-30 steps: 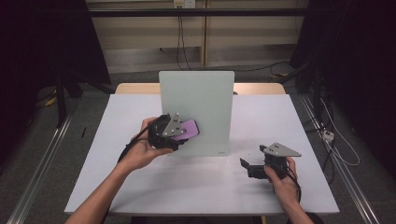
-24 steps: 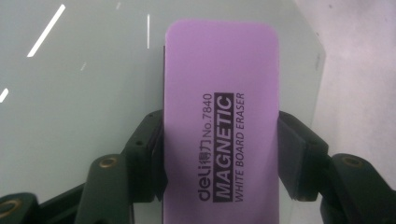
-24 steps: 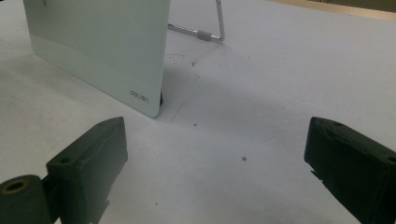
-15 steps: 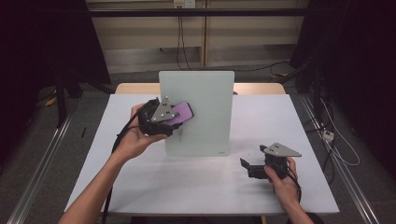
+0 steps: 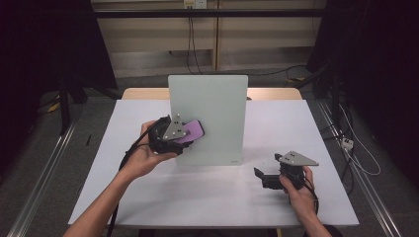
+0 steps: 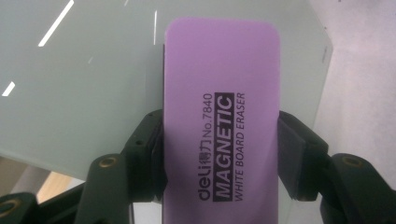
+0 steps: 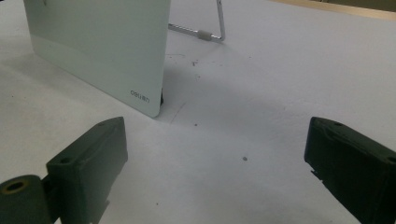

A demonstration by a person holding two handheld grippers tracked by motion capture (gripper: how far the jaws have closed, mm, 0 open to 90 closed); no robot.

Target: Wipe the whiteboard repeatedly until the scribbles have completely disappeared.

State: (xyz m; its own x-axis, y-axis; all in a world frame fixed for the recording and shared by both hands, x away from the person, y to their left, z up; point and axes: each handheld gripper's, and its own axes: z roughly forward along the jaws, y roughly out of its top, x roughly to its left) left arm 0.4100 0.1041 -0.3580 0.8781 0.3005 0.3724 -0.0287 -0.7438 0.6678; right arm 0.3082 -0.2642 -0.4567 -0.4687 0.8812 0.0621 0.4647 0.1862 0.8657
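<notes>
A pale green glass whiteboard stands upright on a wire stand in the middle of the white table. My left gripper is shut on a purple magnetic whiteboard eraser, whose face lies against the left half of the board. In the left gripper view the eraser sits between both black jaws, printed side toward the camera, with the board behind it. My right gripper rests open low over the table at the front right. Its jaws stand wide apart in the right gripper view, facing the board's lower corner.
The board's wire stand reaches back behind it. The table's wooden far edge shows past the board. Dark floor, rails and cables lie around the table.
My left gripper has carried the eraser from lower on the board up to its left edge and then down and right across its face. The right gripper has stayed put.
</notes>
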